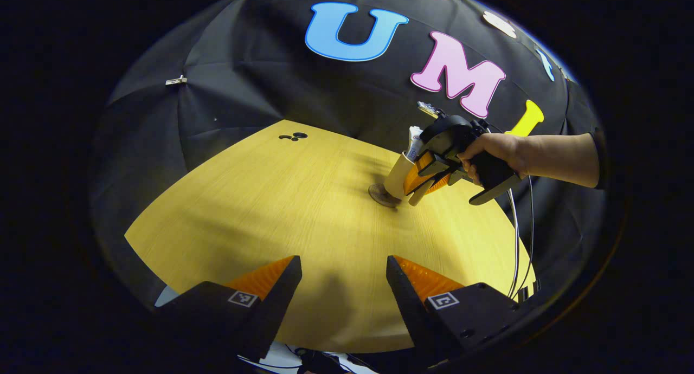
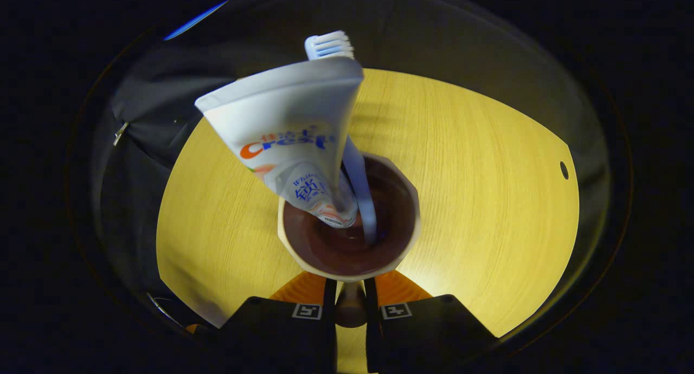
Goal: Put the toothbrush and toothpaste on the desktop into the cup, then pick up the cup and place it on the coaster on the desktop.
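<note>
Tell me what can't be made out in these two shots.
- Coaster, left gripper view: mostly hidden by the cup; whether the cup rests fully on it is unclear.
- Cup's handle, right gripper view: largely hidden between the right gripper fingers.
- Toothbrush, right gripper view: middle covered by the toothpaste.

The toothpaste tube (image 2: 287, 141) standing in the cup (image 2: 413, 222) bears a printed brand word across its body, with smaller characters nearer the cup's mouth. Below the cup, my right fingers (image 2: 307, 311) carry square coded markers without readable words.
</note>
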Demonstrator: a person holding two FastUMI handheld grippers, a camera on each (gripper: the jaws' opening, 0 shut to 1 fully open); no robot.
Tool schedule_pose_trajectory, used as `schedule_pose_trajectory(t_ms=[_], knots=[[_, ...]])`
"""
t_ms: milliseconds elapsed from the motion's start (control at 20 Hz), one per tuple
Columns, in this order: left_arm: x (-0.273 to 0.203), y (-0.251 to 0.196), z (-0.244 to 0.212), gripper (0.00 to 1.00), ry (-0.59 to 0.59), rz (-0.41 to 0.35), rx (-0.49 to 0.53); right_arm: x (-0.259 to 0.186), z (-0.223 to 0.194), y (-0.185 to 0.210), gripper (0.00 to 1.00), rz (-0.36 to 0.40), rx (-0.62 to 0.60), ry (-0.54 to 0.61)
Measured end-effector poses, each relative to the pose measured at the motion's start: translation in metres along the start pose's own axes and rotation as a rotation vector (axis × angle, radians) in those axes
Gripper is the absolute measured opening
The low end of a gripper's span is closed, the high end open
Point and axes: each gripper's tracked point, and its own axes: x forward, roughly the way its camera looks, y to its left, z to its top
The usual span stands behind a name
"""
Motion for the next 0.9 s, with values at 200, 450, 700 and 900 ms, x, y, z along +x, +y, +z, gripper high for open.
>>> schedule_pose_trajectory(t_ms=[200,450,700,900], knots=[[-0.008,0.017,-0.004,0.98,0.01,0.02,-0.005,0.007,-0.002,0.005,0.25,-0.028,0.004,0.008],[-0.015,0.033,-0.007,0.97,0.015,0.044,-0.019,0.006,-0.003,0.004,0.25,-0.044,0.005,0.022],[-0.018,0.054,-0.01,0.98,0.029,0.099,-0.039,0.003,-0.003,0.007,0.3,-0.072,0.011,0.009],[-0.023,0.066,-0.004,0.97,0.044,0.145,-0.088,-0.018,-0.001,0.013,0.6,-0.014,0.028,-0.018]])
